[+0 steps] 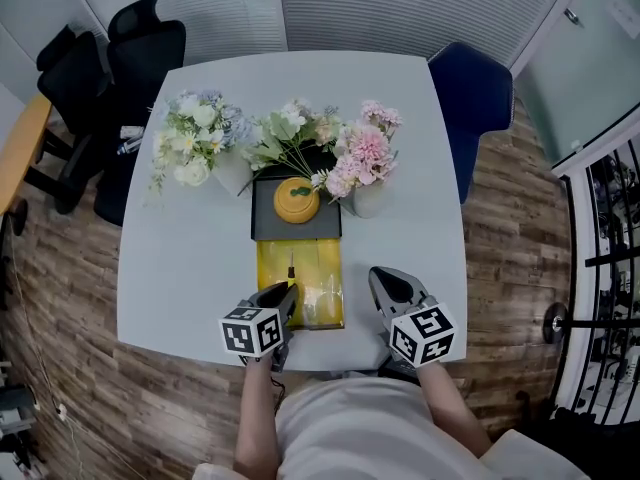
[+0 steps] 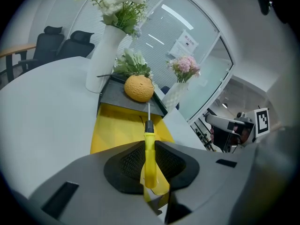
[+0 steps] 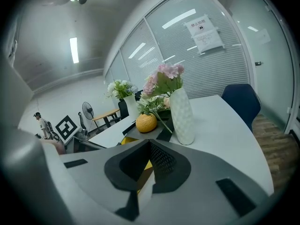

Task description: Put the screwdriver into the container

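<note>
Near the desk's (image 1: 180,268) front edge, the left hand-held gripper (image 1: 287,293) pinched a screwdriver (image 2: 149,153) over the yellow container (image 1: 322,266), clearest in its own view, while the right hand-held gripper (image 1: 385,280), pressed together, hung over open desk.

The container (image 1: 325,280) sits on the table (image 1: 180,268) near the front edge. Behind it lies a tray (image 1: 262,228) with a round pot (image 1: 296,200) on it, one vase (image 1: 232,175) left, another vase (image 1: 367,201) right
</note>
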A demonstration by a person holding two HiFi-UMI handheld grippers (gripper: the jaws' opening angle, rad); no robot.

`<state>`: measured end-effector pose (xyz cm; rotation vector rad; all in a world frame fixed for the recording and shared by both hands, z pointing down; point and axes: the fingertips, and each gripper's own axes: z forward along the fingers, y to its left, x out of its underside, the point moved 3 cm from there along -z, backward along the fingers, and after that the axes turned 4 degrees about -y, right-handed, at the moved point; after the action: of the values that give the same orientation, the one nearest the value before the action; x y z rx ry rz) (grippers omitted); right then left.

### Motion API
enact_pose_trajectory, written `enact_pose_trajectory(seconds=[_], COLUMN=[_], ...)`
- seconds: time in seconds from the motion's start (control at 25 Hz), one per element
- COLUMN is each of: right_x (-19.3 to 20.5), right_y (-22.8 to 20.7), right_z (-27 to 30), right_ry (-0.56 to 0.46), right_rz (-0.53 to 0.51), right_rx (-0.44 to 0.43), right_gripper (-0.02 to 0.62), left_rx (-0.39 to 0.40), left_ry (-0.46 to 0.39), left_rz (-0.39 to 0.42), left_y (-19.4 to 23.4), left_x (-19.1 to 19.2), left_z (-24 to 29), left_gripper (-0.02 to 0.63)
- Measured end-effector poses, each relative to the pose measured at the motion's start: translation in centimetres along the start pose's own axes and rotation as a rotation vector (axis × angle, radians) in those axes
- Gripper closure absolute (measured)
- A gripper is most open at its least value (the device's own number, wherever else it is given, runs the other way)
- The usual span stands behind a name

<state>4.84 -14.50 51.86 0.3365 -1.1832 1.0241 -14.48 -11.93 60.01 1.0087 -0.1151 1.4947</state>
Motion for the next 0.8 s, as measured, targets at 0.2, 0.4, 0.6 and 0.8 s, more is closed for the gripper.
enact_pose_trajectory(seconds=[0.2,0.4,0.6,0.8], right_x=[0.4,0.6,0.9,1.2], right_y=[-0.4,-1.1,-1.6,-1.9], right_z=[0.6,1.2,1.7,2.0], right_ry=[0.017,0.027,0.046,0.058], right_rz=[0.003,0.008,0.014,0.023], right_rx=[-0.001,0.003,0.004,0.005], right_gripper=[0.580,0.580,0.580,0.580], left_rx=[-0.022,-0.029,-0.046,-0.067], left_ry=[0.072,0.129,0.194,0.254], left_rz=[0.026,0.028,0.039,0.057], left_y=[0.4,0.8,0.9,1.0], left_x=[0.7,1.2,1.8,2.3], left_z=[0.8,1.7,2.5,3.1], left_gripper=[0.541,0.540,0.540,0.541])
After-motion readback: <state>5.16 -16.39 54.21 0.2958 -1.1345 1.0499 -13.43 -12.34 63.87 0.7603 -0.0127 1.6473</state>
